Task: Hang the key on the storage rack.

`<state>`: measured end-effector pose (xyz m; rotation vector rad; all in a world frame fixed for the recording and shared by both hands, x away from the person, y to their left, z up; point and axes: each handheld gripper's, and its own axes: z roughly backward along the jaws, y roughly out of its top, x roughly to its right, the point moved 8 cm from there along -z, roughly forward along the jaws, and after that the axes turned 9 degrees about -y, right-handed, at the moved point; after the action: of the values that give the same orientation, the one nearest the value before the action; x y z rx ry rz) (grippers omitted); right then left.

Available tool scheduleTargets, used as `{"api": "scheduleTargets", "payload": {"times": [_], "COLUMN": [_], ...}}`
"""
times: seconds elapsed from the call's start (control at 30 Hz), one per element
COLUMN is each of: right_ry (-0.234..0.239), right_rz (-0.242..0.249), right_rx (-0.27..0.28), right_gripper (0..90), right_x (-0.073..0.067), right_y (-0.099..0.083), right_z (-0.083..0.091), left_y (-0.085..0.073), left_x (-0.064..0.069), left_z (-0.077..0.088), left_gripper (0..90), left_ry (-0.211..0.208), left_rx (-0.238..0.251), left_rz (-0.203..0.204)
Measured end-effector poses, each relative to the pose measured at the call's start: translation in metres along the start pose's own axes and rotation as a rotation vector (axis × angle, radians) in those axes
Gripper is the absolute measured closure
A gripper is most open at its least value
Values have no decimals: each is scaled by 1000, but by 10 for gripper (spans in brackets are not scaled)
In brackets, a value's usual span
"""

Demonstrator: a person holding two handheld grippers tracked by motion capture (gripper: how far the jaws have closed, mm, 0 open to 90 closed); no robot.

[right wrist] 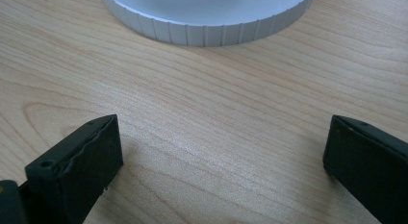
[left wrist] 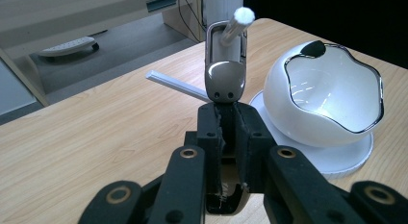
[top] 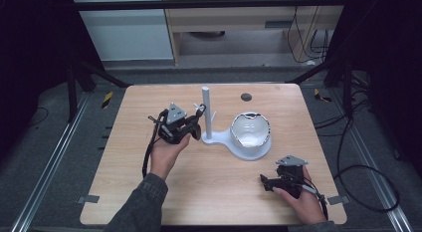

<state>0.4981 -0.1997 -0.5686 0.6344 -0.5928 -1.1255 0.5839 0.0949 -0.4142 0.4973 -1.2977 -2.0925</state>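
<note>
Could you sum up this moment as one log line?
left tool: shut on clip, looped over stand peg | right tool: open, resting on table

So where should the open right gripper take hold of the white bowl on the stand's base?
Grip the bowl by its thin wall at the wavy rim, on the side nearest the right gripper. Come down from above, one jaw inside and one outside. The round body looks too wide and smooth to span.

On the table [top: 149, 192], the bowl [top: 251, 130] sits right of the post [top: 206, 112], apparently sharing its base [top: 224, 140].
</note>
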Motion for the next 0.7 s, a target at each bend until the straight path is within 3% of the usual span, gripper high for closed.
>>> {"api": "scheduleTargets", "payload": {"times": [0.7], "right_ry": [0], "right_rz": [0], "right_rx": [0], "right_gripper": [4], "right_x": [0], "right_y": [0], "right_z": [0], "left_y": [-3], "left_x": [-1], "left_z": [-14], "left_gripper": [808], "left_ry": [-7], "left_rx": [-3], "left_rz": [17]}}
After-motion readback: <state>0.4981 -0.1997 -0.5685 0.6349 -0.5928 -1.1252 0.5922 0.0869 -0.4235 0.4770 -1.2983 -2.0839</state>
